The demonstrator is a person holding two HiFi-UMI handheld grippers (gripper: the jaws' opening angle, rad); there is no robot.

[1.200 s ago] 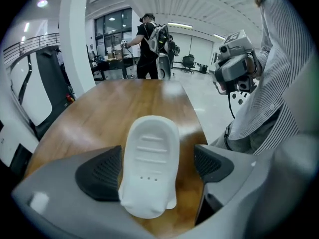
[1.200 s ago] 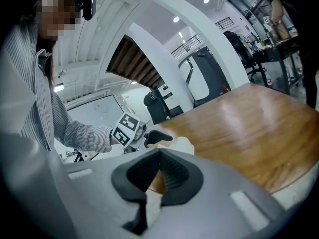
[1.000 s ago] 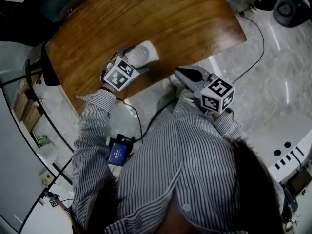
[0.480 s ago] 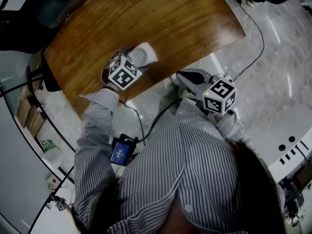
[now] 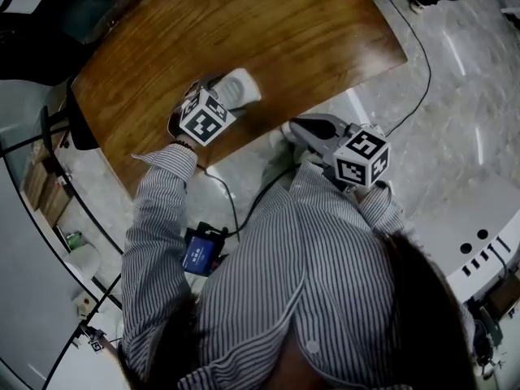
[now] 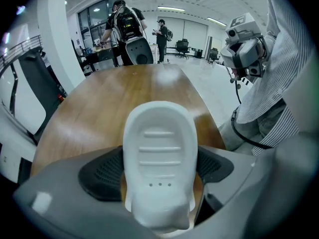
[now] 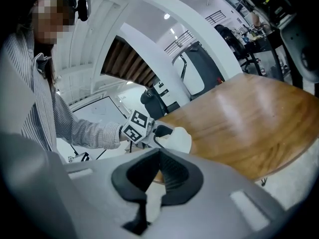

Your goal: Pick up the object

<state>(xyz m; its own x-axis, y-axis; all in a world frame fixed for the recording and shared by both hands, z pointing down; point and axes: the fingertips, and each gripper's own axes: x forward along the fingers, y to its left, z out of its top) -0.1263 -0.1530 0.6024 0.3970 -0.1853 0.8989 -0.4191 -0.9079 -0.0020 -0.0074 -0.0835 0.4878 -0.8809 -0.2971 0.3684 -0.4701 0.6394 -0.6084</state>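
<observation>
A white plastic object (image 5: 240,87) with ribbed grooves lies over the near edge of the wooden table (image 5: 244,23). My left gripper (image 5: 223,97) is shut on it; in the left gripper view the object (image 6: 159,148) fills the gap between both black pads (image 6: 102,173). I cannot tell if it rests on the table or hangs just above it. My right gripper (image 5: 295,129) is off the table's near edge, over the floor, with its jaws shut on nothing. The right gripper view shows its closed jaws (image 7: 158,176), with the white object (image 7: 178,139) and left gripper (image 7: 158,131) beyond.
The table's curved edge (image 5: 325,96) runs between the two grippers. A black cable (image 5: 426,63) trails across the marble floor on the right. A blue device (image 5: 197,257) hangs at the person's waist. People (image 6: 124,24) stand far behind the table.
The left gripper has shifted slightly farther onto the table, still shut on the white object. The right gripper has barely moved.
</observation>
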